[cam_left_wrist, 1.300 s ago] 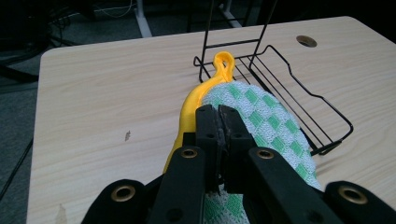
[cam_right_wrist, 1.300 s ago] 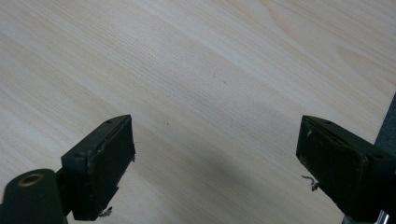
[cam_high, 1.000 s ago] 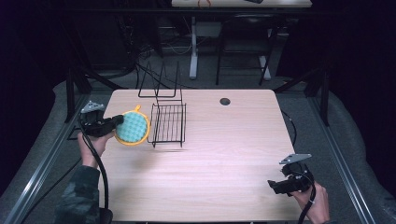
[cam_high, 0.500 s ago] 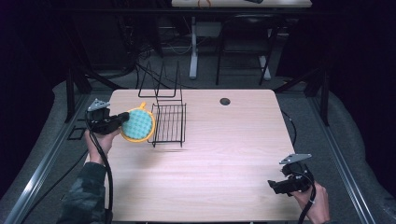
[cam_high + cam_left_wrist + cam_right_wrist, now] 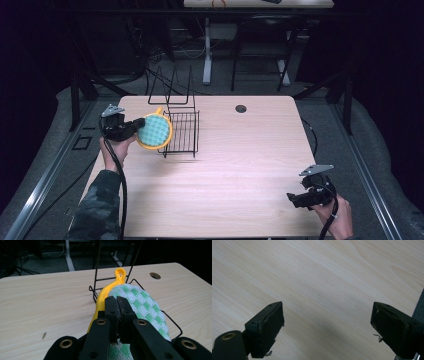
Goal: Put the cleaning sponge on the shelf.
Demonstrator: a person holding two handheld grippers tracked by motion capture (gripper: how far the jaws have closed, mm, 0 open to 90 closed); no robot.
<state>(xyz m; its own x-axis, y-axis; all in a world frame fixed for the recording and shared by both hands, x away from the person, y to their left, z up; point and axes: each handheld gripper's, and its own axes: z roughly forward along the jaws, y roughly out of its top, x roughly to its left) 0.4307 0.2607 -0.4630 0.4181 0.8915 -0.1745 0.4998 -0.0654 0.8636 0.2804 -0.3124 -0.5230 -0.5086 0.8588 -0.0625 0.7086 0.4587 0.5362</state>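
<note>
Left gripper [image 5: 135, 125]: jaws pinched tight on round yellow-rimmed plate with green-white checked cloth face [image 5: 154, 131].
Plate: held upright, at the left edge of the black wire dish rack [image 5: 182, 132].
Right gripper [image 5: 292, 199]: jaws wide apart, empty, well away from the rack over the pale wooden table [image 5: 240, 170].

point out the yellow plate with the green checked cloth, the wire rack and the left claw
yellow plate [image 5: 154, 131], high view, on its green checked cloth face
wire rack [image 5: 182, 132], high view, on its wire grid
left claw [image 5: 116, 305], left gripper view, at the tips shut on the plate
</note>
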